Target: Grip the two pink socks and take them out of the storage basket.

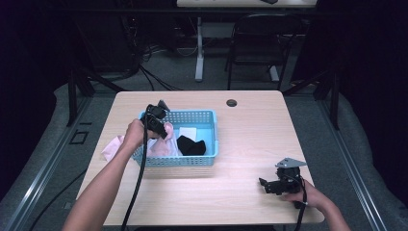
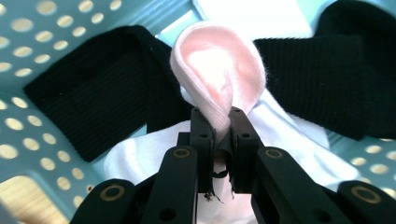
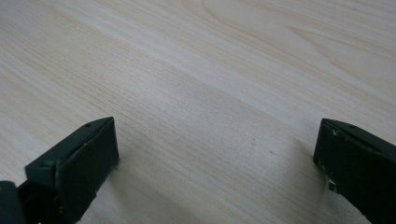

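Currently left hand-held gripper (image 1: 159, 126) over the left end of the blue perforated basket (image 1: 202, 115), jaws clamped on a fold of pink sock (image 2: 219, 74); pinch visible in the left gripper view, fabric bulging up above the tips. Below the sock inside the basket: black ribbed garment (image 2: 93, 98) spread to both sides, white cloth (image 2: 280, 135) under the jaws. From the high view, black item (image 1: 191, 145) in the basket middle, white piece (image 1: 188, 132) just behind it, more pink fabric (image 1: 113, 147) hanging over the basket's left rim onto the counter (image 1: 250, 130). Right hand-held gripper (image 1: 265, 185) near the counter's front right corner, well apart from the basket, grey three-cornered plate (image 1: 290, 162) on top, right hand (image 1: 308, 195) around its grip. Right gripper view: jaws wide apart, nothing between them, bare light wood beneath. Left hand (image 1: 135, 134) gripping the left tool's handle, cable (image 1: 137, 187) trailing back along the forearm. Small round grommet (image 1: 232, 102) at the counter's far edge.
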### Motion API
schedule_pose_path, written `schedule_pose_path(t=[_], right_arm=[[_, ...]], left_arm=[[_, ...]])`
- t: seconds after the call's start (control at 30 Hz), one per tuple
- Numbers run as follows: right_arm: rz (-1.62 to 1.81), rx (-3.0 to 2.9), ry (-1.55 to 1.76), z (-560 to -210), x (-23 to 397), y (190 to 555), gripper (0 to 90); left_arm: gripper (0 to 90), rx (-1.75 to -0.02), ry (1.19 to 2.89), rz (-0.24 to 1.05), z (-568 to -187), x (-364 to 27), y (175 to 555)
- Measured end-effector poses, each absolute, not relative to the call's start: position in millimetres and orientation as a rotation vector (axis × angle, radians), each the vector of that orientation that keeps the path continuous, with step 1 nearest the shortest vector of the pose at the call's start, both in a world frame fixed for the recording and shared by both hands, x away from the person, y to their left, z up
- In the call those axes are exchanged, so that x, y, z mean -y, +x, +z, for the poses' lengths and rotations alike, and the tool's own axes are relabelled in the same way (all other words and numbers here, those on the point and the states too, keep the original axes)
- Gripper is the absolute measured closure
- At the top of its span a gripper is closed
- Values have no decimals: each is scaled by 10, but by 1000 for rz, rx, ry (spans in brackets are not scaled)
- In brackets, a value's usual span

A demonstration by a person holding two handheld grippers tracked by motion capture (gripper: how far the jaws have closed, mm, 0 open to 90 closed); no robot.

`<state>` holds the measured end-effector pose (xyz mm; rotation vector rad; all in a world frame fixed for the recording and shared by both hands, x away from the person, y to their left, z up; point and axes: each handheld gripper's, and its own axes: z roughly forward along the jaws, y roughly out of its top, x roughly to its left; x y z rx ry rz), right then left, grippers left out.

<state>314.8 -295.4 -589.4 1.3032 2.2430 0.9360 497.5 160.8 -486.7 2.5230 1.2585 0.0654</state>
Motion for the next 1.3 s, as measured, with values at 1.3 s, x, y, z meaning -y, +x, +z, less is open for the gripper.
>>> schedule_pose_path(t=[1.3], right_arm=[[927,-2240,1307,-5893,2953,3143,0]], left_arm=[[829,-1151,2377,242,-3407,-2190,4629]])
